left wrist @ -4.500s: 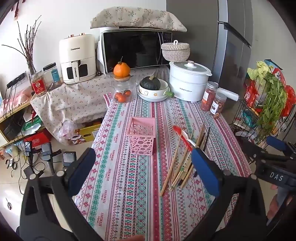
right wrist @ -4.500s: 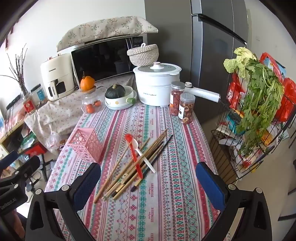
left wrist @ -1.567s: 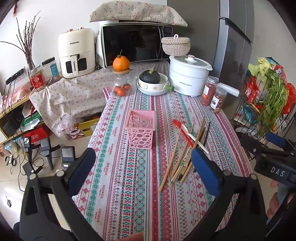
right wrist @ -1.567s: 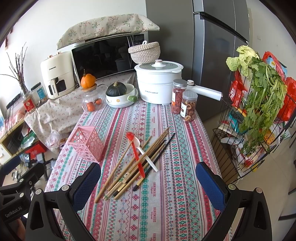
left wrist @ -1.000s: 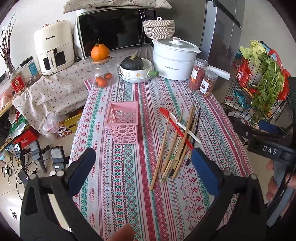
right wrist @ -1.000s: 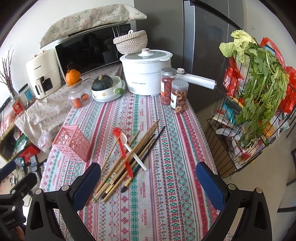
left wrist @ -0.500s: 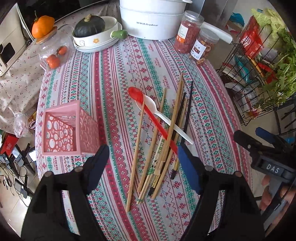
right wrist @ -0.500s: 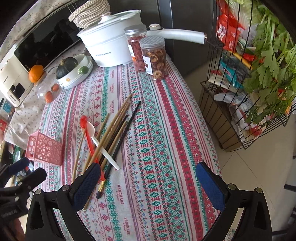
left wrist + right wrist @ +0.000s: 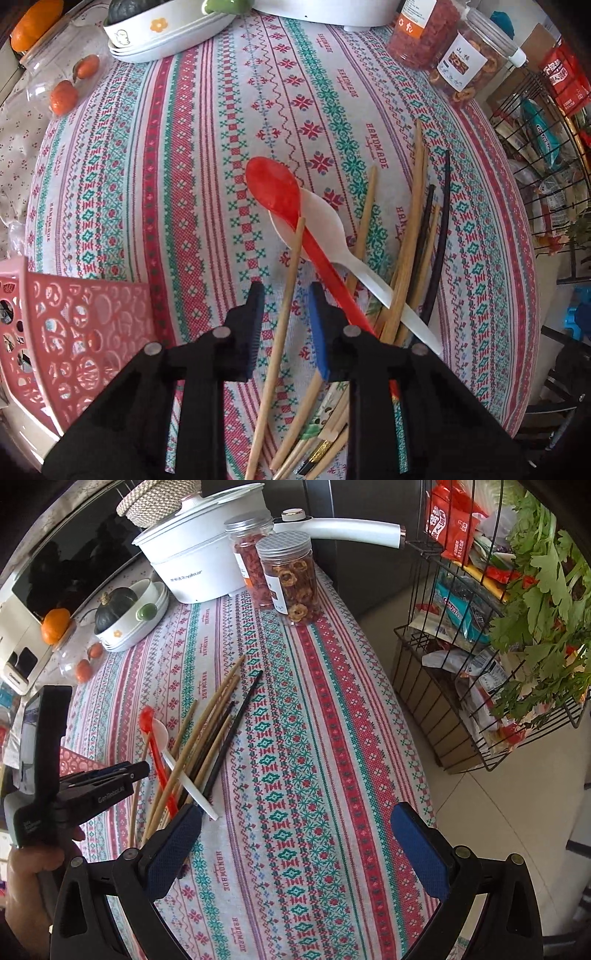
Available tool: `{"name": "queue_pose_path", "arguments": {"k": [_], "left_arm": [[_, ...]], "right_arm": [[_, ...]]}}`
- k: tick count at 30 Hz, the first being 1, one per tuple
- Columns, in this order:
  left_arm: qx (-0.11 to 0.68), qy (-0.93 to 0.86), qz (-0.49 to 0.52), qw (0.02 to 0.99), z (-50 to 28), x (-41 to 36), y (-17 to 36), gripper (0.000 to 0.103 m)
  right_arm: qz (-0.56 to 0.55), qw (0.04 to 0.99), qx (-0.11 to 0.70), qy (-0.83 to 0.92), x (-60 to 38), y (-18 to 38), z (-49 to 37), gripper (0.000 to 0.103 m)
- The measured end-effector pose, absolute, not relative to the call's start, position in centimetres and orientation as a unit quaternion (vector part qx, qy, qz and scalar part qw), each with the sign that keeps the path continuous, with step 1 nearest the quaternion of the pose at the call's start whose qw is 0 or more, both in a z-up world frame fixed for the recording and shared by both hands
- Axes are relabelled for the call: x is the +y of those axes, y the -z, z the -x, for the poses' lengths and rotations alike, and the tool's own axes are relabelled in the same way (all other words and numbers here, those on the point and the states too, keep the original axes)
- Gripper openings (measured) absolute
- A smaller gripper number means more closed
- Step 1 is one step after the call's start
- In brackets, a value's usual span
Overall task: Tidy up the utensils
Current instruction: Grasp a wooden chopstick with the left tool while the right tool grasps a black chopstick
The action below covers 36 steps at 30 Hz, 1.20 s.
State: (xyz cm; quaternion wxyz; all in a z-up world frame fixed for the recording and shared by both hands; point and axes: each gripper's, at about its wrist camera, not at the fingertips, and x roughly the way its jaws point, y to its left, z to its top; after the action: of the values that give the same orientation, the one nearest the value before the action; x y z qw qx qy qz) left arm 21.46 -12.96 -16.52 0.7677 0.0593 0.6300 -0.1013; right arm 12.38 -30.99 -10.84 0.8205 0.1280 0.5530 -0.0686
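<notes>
A pile of utensils lies on the patterned tablecloth (image 9: 207, 155): a red spoon (image 9: 275, 192) over a white spoon (image 9: 325, 225), several wooden chopsticks (image 9: 415, 206) and black chopsticks (image 9: 441, 221). My left gripper (image 9: 284, 295) is low over the pile, jaws narrowly apart on either side of one wooden chopstick (image 9: 286, 295), not closed on it. It shows in the right wrist view (image 9: 136, 770). A pink perforated basket (image 9: 70, 328) stands at its left. My right gripper (image 9: 295, 827) is wide open and empty above the cloth, right of the pile (image 9: 207, 723).
Two jars of dried fruit (image 9: 291, 579), a white electric pot (image 9: 199, 561), a bowl with a dark squash (image 9: 122, 609) and a clear jar of oranges (image 9: 62, 88) stand at the table's far end. A wire rack with greens (image 9: 517, 635) stands right of the table.
My left gripper dropped down to the utensil pile and narrowed its jaws around one wooden chopstick. My right gripper moved closer to the table, still wide open.
</notes>
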Motion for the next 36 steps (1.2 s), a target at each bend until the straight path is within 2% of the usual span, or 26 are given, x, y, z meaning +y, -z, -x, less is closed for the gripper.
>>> {"name": "queue_pose_path", "arguments": {"k": [1, 2, 6, 13, 16, 19, 22, 24, 27, 30, 36], "left_arm": [[0.631, 0.103, -0.060, 0.767, -21.4, -13.0, 16.6, 0.011], [0.630, 0.104, -0.059, 0.768, -21.2, -13.1, 16.6, 0.009], [0.601, 0.127, -0.033, 0.788, -19.6, -11.9, 15.3, 0.008], [0.541, 0.185, -0.010, 0.820, -14.3, -7.3, 8.8, 0.006], [0.517, 0.200, 0.009, 0.832, -12.3, -4.2, 7.0, 0.006], [0.494, 0.204, 0.019, 0.845, -11.3, -1.7, 5.8, 0.006], [0.473, 0.204, 0.018, 0.857, -10.2, 0.1, 5.3, 0.006], [0.471, 0.198, 0.031, 0.859, -10.0, 1.3, 5.6, 0.006], [0.471, 0.207, 0.045, 0.856, -10.1, 2.2, 5.1, 0.006], [0.470, 0.205, 0.047, 0.857, -10.0, 2.9, 4.9, 0.006], [0.473, 0.204, 0.042, 0.856, -10.1, 3.0, 5.2, 0.006]], "right_arm": [[-0.129, 0.820, 0.553, 0.068, -31.0, 10.9, -12.5, 0.103], [-0.130, 0.820, 0.553, 0.068, -31.0, 10.9, -12.6, 0.103], [-0.144, 0.824, 0.546, 0.057, -31.2, 11.0, -13.0, 0.103], [-0.199, 0.816, 0.541, 0.047, -32.0, 12.4, -15.5, 0.102], [-0.220, 0.815, 0.535, 0.034, -31.6, 12.7, -16.8, 0.097], [-0.232, 0.817, 0.527, 0.022, -31.1, 13.0, -18.5, 0.088], [-0.233, 0.813, 0.533, 0.027, -30.9, 14.0, -20.5, 0.070], [-0.226, 0.813, 0.536, 0.045, -31.0, 14.9, -21.7, 0.054], [-0.231, 0.808, 0.539, 0.061, -31.5, 16.7, -23.0, 0.038], [-0.236, 0.807, 0.537, 0.068, -31.5, 17.7, -24.2, 0.033], [-0.201, 0.813, 0.540, 0.084, -29.9, 18.6, -26.6, 0.030]]}}
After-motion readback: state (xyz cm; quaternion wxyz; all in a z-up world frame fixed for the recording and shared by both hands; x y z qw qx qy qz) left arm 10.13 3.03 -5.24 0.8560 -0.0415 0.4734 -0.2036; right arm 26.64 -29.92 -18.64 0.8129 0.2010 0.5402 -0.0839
